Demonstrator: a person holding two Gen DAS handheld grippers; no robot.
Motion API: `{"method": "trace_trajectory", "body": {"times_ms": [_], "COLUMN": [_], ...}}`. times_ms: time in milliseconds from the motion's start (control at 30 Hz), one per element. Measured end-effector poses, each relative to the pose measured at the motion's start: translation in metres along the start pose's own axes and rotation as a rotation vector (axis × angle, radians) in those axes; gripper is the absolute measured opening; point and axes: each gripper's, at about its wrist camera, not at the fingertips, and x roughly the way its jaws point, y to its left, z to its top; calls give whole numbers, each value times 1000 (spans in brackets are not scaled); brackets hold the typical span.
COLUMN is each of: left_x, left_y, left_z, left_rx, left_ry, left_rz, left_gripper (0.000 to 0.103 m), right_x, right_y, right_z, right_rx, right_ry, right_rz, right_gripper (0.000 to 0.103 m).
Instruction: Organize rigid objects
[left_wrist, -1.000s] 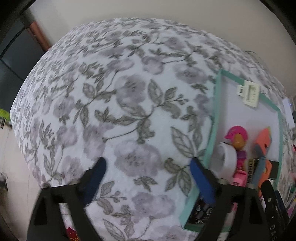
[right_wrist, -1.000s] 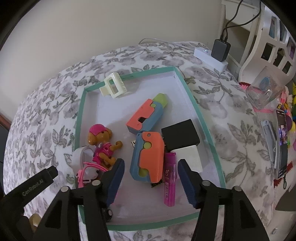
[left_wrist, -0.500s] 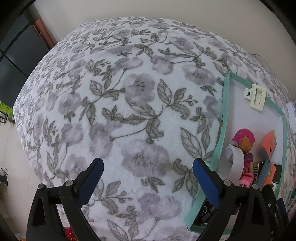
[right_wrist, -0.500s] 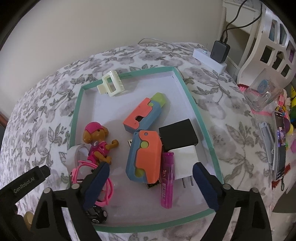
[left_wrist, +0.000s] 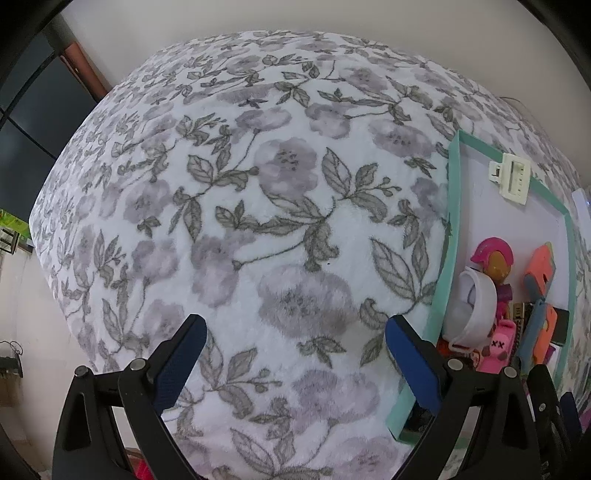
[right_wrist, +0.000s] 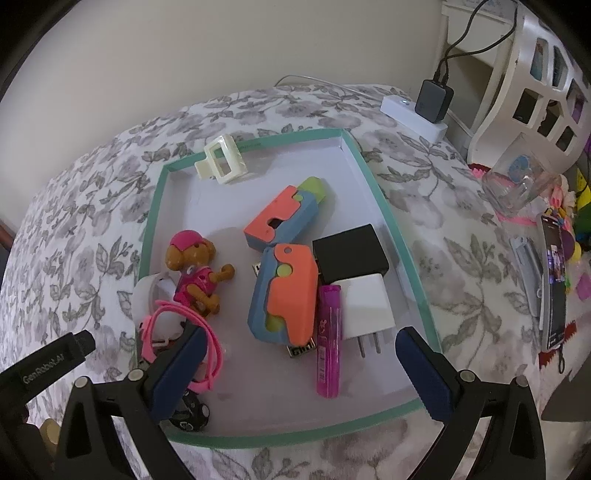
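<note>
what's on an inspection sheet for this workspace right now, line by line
surface: floral blanket, nothing on the part under the left gripper
job's things: teal-rimmed tray holds two orange-blue toys, a dog figure, black block, white plug, pink tube, cream clip
clutter: phone and clear cup at right of the tray
grippers: left gripper open, nothing held; right gripper fingers opening above the tray, nothing between them
cables: black charger with cord
surroundings: wall, white furniture

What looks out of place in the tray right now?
The cream hair clip sits propped on the tray's far rim, half out. The rest lies jumbled inside; one orange-blue toy overlaps the other.
</note>
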Motion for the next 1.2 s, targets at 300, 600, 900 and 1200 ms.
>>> {"method": "trace_trajectory", "body": {"times_ms": [300, 600, 900, 1200], "left_x": [-19, -37, -48, -60], "left_y": [12, 20, 28, 30], "left_z": [-9, -19, -27, -31], "left_rx": [13, 68, 95, 114], "left_ry": [-30, -84, -108, -145], "left_rz": [-63, -99, -138, -151], "left_gripper": [98, 98, 98, 97], "right_x": [-15, -30, -44, -54], "right_y": [-1, 2, 6, 2], "right_z": [-7, -15, -21, -26], "right_rx": [-5, -18, -40, -25], "right_ry": [-25, -54, -91, -115], "right_rz": [10, 31, 34, 36], "right_gripper": [103, 103, 103, 103]}}
